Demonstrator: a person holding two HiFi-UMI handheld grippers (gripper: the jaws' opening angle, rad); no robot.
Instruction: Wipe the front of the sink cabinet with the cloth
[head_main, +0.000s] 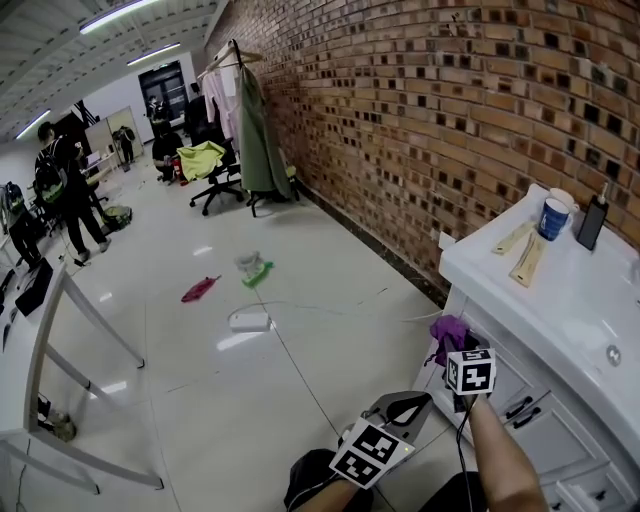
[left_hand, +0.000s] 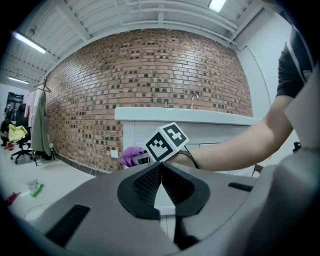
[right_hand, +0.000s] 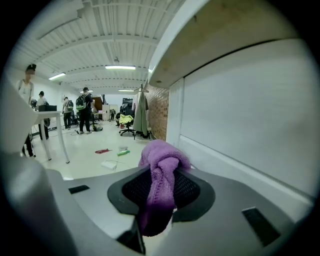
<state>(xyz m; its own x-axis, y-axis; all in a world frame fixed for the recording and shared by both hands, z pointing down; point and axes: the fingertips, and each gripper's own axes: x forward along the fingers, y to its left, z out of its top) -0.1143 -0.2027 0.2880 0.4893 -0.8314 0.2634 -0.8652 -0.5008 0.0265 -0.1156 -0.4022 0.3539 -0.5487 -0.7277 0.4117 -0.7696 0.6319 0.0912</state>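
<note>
The white sink cabinet (head_main: 560, 420) stands at the right against the brick wall, its front with dark handles. My right gripper (head_main: 452, 345) is shut on a purple cloth (head_main: 449, 330), held at the cabinet's left front corner. In the right gripper view the cloth (right_hand: 161, 175) bunches between the jaws beside the white cabinet front (right_hand: 240, 130), under the counter's edge. My left gripper (head_main: 408, 408) hangs lower and to the left, shut and holding nothing. From the left gripper view the cabinet (left_hand: 200, 135), the cloth (left_hand: 131, 155) and the right gripper's marker cube (left_hand: 166, 142) show ahead.
On the countertop (head_main: 560, 290) stand a blue cup (head_main: 552, 218), a dark bottle (head_main: 592, 222) and two wooden pieces (head_main: 527, 260). A white box (head_main: 250, 320), a pink rag (head_main: 199, 289) and a green item (head_main: 256, 272) lie on the glossy floor. A white table frame (head_main: 60, 370) stands left; people stand far back.
</note>
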